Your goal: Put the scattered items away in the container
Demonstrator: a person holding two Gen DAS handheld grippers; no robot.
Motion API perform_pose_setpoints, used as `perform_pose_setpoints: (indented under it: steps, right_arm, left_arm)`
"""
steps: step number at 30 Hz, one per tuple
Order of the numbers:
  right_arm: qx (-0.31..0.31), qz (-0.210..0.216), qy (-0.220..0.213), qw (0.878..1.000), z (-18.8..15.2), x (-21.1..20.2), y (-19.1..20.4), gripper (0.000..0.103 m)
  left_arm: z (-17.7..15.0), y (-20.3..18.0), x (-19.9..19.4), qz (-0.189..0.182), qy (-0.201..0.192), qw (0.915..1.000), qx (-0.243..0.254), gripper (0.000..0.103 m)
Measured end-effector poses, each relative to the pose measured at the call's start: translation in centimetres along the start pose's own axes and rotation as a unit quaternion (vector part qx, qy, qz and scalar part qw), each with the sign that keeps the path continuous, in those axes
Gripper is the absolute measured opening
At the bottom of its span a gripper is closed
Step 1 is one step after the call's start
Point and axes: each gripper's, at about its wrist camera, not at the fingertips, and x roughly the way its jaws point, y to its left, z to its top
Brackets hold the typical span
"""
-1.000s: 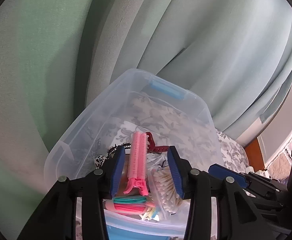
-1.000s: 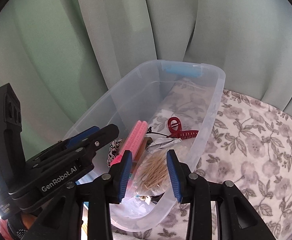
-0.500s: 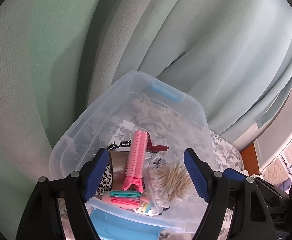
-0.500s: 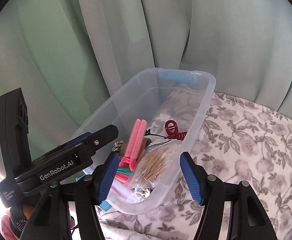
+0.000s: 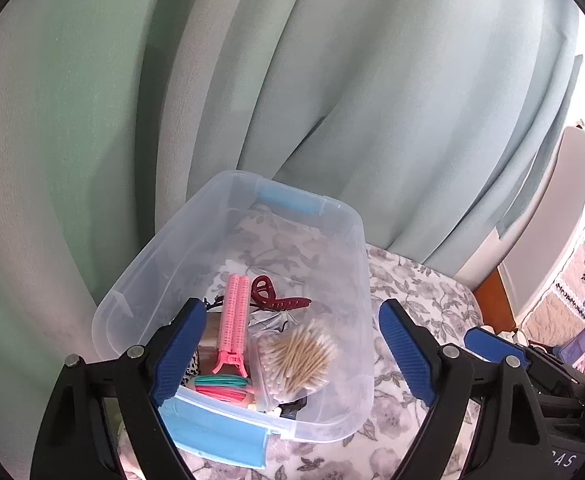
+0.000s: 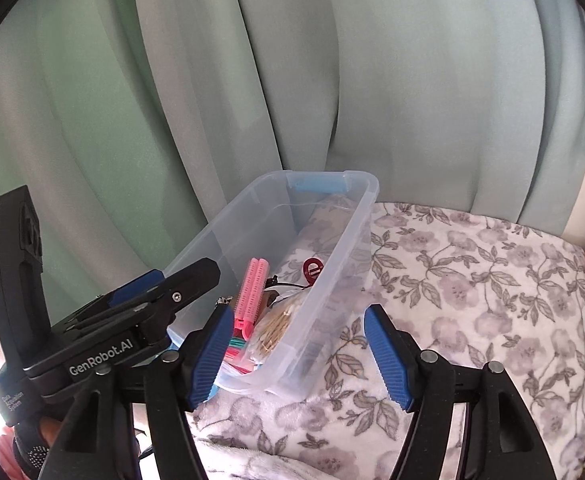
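Clear bin [image 5: 356, 264] on floral cloth [image 6: 472, 280], against curtain [image 5: 332, 80]. Left view alone shows inside: pink clip [image 5: 233, 320], swabs [image 5: 296, 356], red claw clip [image 5: 268, 294]. Right view shows bare cloth rightward. Left gripper [image 5: 288, 354] and right gripper [image 6: 298, 354] both gape wide, empty

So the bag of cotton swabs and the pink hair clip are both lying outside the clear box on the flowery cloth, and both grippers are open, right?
Not quite. The left wrist view shows the bag of cotton swabs and the pink hair clip inside the clear box, not on the flowery cloth. The left gripper and the right gripper are indeed open.
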Motion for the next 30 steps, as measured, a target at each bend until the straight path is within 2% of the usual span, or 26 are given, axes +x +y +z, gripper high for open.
perform_pose_setpoints:
  steps: [5,18,21,23,30]
  right_arm:
    - [0.026,-0.028,-0.006,0.999,-0.3,-1.7,-1.8,0.073]
    - [0.083,-0.059,-0.034,0.994,-1.5,-6.1,-6.9,0.086]
    - [0.086,-0.067,-0.038,0.993,-1.7,-6.5,-7.3,0.093]
    - [0.088,-0.073,-0.042,0.993,-1.8,-6.9,-7.4,0.103]
    - [0.085,-0.075,-0.048,0.992,-1.9,-7.3,-7.3,0.103]
  left_arm:
    - [-0.2,-2.6,-0.5,0.017,0.003,0.9993,0.033,0.089]
    - [-0.9,-7.6,-0.6,0.011,0.027,0.9952,0.094,0.09]
    - [-1.3,-8.6,-0.7,0.017,0.032,0.9921,0.12,0.09]
    - [-1.5,-9.2,-0.8,0.02,0.033,0.9898,0.137,0.09]
    - [-1.8,-9.7,-0.8,0.037,0.04,0.986,0.158,0.09]
